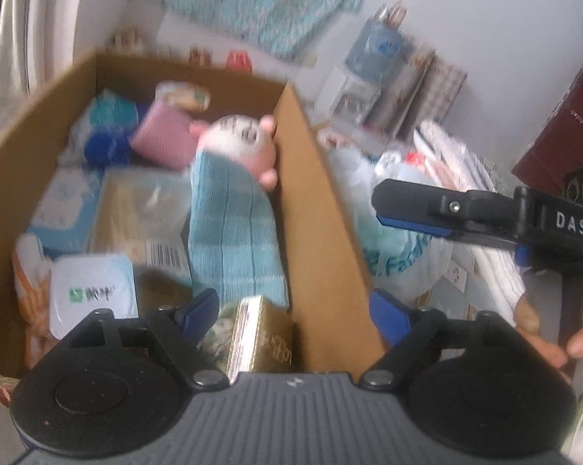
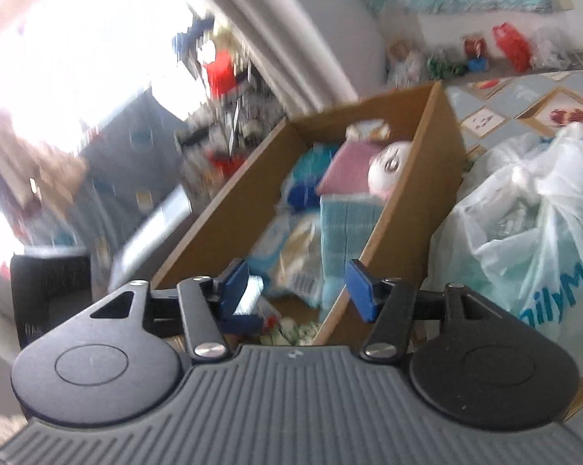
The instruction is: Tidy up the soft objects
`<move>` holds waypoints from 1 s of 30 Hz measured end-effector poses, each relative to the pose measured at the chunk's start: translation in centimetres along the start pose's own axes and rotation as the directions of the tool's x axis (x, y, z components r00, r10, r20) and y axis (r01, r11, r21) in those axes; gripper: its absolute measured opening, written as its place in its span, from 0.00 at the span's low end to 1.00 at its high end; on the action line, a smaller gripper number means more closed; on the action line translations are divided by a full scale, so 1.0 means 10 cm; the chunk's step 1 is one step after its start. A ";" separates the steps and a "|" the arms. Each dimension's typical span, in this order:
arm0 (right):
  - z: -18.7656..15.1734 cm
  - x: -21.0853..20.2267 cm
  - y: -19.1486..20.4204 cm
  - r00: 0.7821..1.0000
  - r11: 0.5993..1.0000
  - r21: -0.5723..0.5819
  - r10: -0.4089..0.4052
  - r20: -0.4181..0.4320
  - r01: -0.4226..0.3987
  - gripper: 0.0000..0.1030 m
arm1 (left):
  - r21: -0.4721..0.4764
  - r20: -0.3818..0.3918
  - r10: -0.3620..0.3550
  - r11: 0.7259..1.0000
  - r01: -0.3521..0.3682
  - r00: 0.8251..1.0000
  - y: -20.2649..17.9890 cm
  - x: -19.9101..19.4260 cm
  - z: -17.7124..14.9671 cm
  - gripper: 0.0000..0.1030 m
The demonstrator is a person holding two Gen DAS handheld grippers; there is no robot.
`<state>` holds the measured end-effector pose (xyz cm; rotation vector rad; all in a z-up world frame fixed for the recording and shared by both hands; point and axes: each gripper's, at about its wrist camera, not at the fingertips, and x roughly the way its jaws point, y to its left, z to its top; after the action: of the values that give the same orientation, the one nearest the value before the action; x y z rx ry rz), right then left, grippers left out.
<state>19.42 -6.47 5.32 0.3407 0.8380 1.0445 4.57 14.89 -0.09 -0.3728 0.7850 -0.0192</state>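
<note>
An open cardboard box holds soft things: a folded teal ribbed cloth, a pink folded cloth, a white and pink plush toy and blue yarn. My left gripper hovers open over the box's near right corner, its jaws wide apart on either side of the box wall and pressing on nothing. In the right wrist view my right gripper is open and empty in front of the same box, with the teal cloth and the plush beyond it. One finger of the right gripper shows in the left wrist view.
Packets, a white tub and a gold carton also fill the box. A knotted plastic bag sits right of it on a patterned mat. A hand holds the right gripper. Small items line the far wall.
</note>
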 end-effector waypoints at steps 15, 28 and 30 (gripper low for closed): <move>-0.64 -1.16 -0.04 0.887 0.990 0.122 0.010 0.461 -0.074 0.99 | 0.183 0.221 0.047 0.979 -0.088 0.974 -0.76 -0.45 -0.18 1.00; -0.96 -1.18 -0.32 0.891 0.954 0.299 -0.112 0.440 -0.028 0.99 | 0.151 0.216 0.104 0.979 -0.139 0.971 -0.92 -0.66 -0.42 1.00; -0.98 -1.14 -0.21 0.893 0.958 0.277 -0.184 0.412 0.070 0.99 | 0.143 0.211 0.114 0.979 -0.146 0.971 -0.92 -0.67 -0.46 1.00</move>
<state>10.67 -18.64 2.74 0.7017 0.5779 0.6960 -2.32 5.87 4.61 -0.1686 0.6007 0.0782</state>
